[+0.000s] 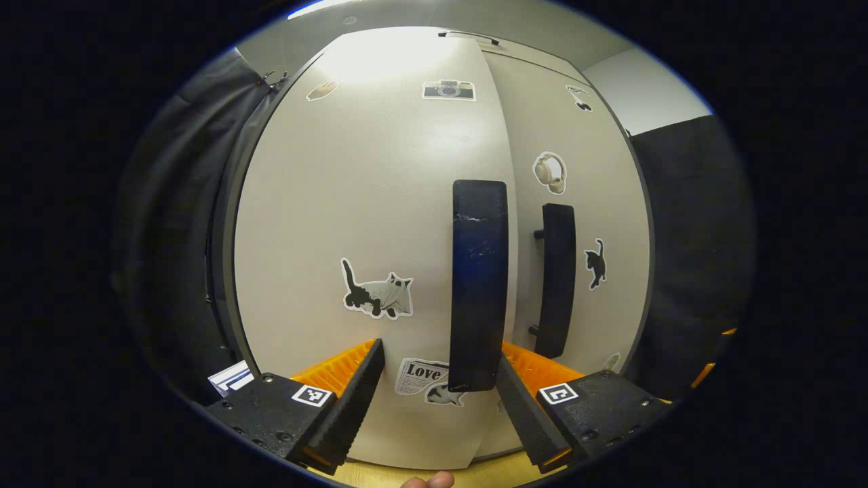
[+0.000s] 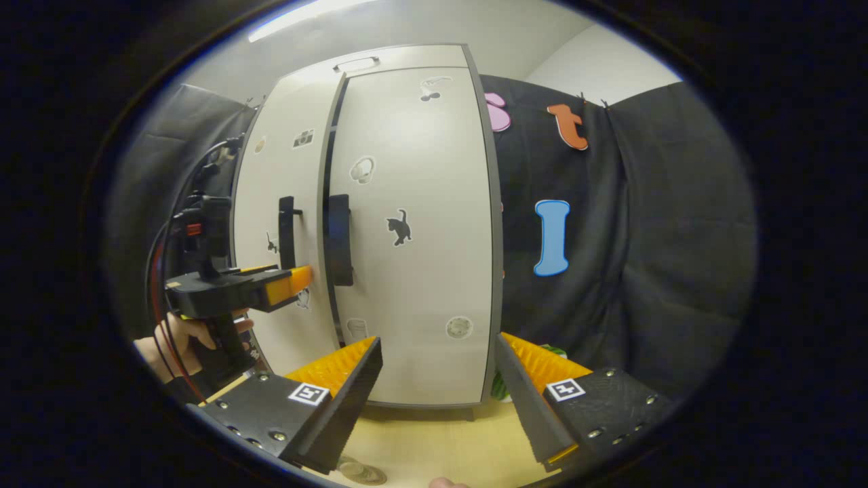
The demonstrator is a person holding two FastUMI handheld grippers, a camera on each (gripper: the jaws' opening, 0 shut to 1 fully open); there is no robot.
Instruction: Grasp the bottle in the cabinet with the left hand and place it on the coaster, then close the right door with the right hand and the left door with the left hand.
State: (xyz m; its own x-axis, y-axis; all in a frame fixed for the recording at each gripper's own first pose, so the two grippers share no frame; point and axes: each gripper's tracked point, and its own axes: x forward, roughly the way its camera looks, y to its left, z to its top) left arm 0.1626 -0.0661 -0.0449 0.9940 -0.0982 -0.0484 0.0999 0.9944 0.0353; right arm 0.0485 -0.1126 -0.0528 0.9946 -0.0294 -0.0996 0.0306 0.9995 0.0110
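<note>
Spread wide and holding nothing, the left gripper sits close against the pale grey left cabinet door, its long dark vertical bar handle rising between the two fingers. That door looks nearly shut against the matching right cabinet door, which appears closed already. A rigid panel on hinges should swing lightly; pushing flat beside the handle, far from the hinge, seems the best hold. In the right gripper view a hand levels the left gripper at the door, while the right gripper hangs back, also agape, above the light wooden tabletop.
</note>
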